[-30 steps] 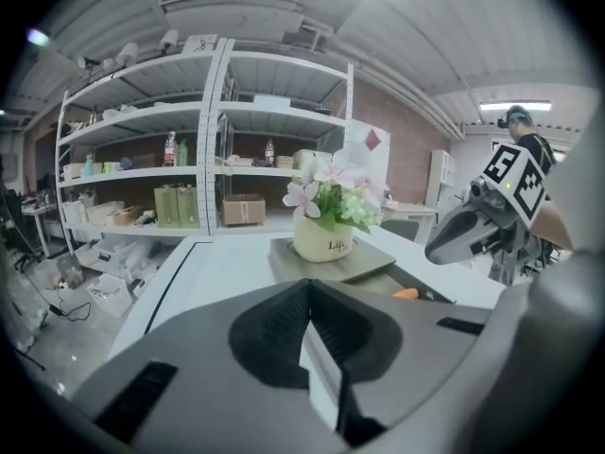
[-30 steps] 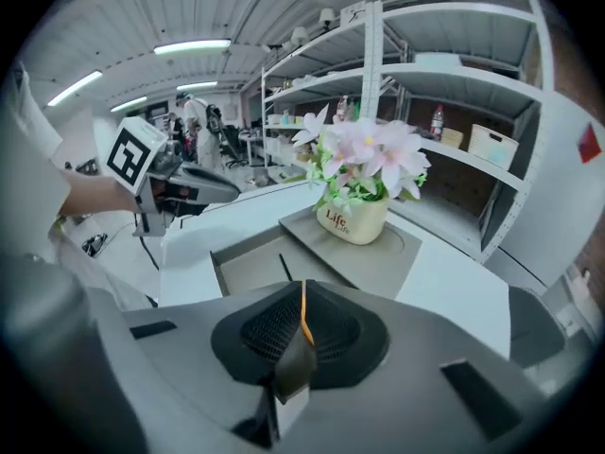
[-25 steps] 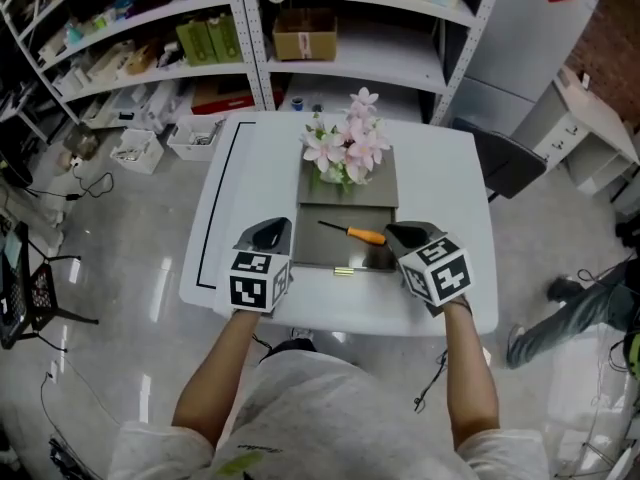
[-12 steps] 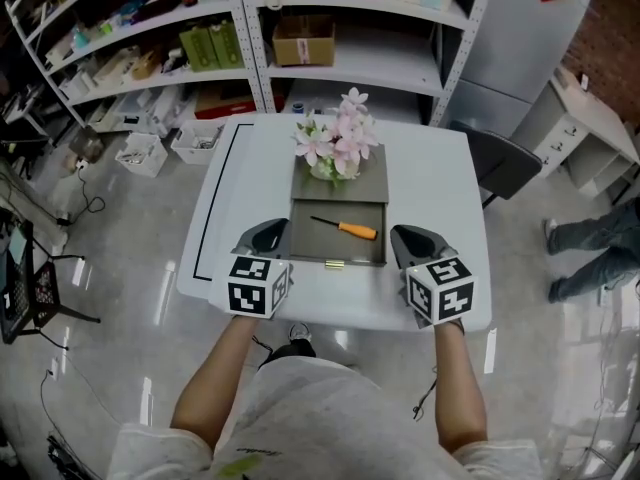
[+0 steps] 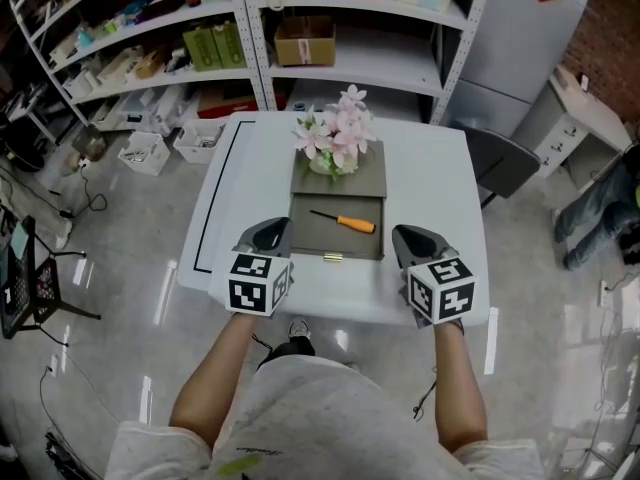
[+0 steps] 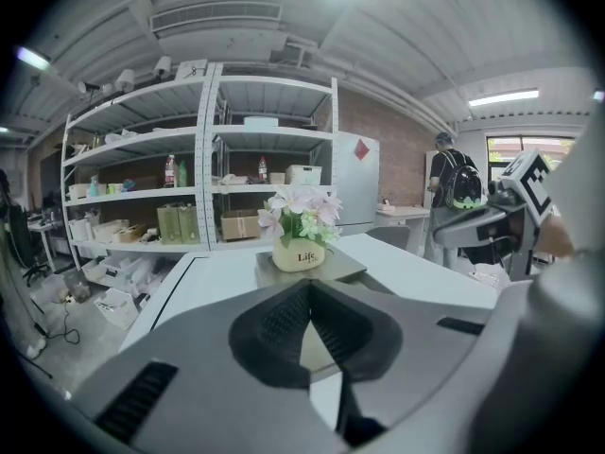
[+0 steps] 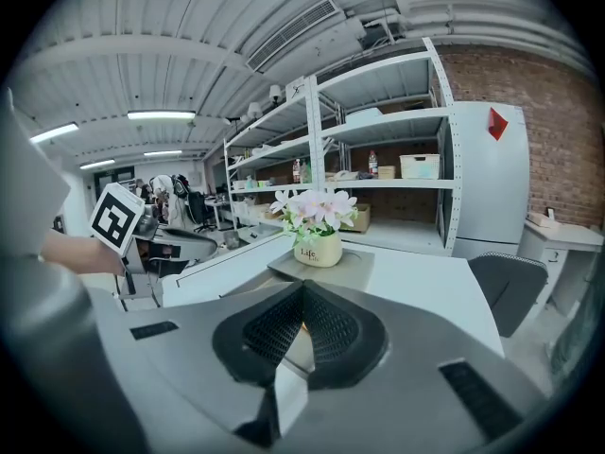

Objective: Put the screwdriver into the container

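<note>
On my feed the left gripper [image 5: 268, 234] hovers over the white table [image 5: 440, 188] just left of the grey container [image 5: 310, 240], near its front left corner. In the left gripper view its two ribbed pads meet at the tip, so the jaws are fully closed with nothing held between them.

The container sits at the middle of the table. Its front half is an open, shallow tray and its back half is covered by a flat grey top. The screwdriver [image 5: 343, 221] lies inside the open tray, towards the back. It rests at a slant, with the dark shaft pointing to the container's left side and the orange handle to its right. A small brass-coloured piece [image 5: 333, 257] sits on the container's front edge. It may be a pull handle, but it is too small for me to be sure. A pale pot of pink and white flowers [image 5: 335, 143] stands upright on the covered back half.

The right gripper [image 5: 412, 238] hovers just right of the container, near its front right corner and level with the left one. In the right gripper view its pads also touch at the tip, so it is closed and empty.

Beyond the container, past the far edge of the table, stands white shelving [image 5: 330, 28] loaded with boxes.
</note>
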Motion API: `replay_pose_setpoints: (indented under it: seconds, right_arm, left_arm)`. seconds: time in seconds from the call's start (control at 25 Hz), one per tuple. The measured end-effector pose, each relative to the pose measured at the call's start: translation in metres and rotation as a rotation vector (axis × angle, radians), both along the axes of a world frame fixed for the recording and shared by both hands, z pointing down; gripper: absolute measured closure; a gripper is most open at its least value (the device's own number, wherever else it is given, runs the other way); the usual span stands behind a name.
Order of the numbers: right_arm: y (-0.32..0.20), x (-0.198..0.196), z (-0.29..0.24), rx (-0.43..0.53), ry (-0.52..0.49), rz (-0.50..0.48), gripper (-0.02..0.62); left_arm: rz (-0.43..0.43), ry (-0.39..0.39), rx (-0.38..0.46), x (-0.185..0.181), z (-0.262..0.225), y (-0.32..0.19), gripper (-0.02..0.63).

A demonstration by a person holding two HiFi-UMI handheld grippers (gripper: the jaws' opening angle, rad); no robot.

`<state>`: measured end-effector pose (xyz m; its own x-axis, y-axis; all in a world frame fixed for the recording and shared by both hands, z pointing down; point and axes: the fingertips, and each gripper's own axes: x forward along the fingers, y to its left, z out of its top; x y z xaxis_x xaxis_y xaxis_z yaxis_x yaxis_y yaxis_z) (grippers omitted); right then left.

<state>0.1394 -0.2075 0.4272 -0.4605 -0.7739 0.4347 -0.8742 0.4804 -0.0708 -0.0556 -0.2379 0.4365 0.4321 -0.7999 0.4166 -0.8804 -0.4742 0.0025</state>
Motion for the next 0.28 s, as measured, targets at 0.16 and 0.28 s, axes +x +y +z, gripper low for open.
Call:
replay_pose_setpoints:
  seconds: [0.16,0.28]
  right_arm:
    - [0.0016,-0.0023,0.0024,-0.004,0.001,-0.005,0.591]
    - [0.0036,-0.0038,0.0033,-0.007,0.002,-0.006,0.591]
  left_arm:
    - [0.0,-0.004,-0.009,-0.0016,0.0034,0.0019,0.601]
    - [0.002,-0.008,-0.019,-0.0024,0.0058,0.0038,0.601]
